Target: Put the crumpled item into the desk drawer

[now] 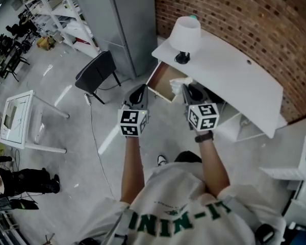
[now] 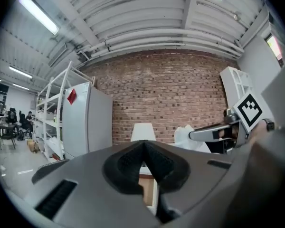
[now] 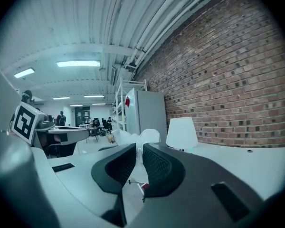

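The crumpled white item [image 1: 179, 84] hangs over the open wooden drawer [image 1: 164, 80] of the white desk [image 1: 229, 73]. My right gripper [image 1: 188, 89] is shut on it. In the right gripper view the crumpled item [image 3: 143, 139] bulges out past the right gripper's [image 3: 139, 149] tips, with a thin fold pinched between the pads. My left gripper [image 1: 138, 92] is held just left of the drawer. In the left gripper view the left gripper [image 2: 143, 145] is shut with nothing in it. The same view shows the crumpled item [image 2: 191, 137] and the right gripper [image 2: 217, 134] to the right.
A white table lamp [image 1: 185, 35] stands on the desk's left end, behind the drawer. A dark chair [image 1: 96, 71] and a grey cabinet [image 1: 127, 19] are to the left. A small white table [image 1: 19, 117] stands at the far left, and a brick wall [image 1: 245, 14] runs behind the desk.
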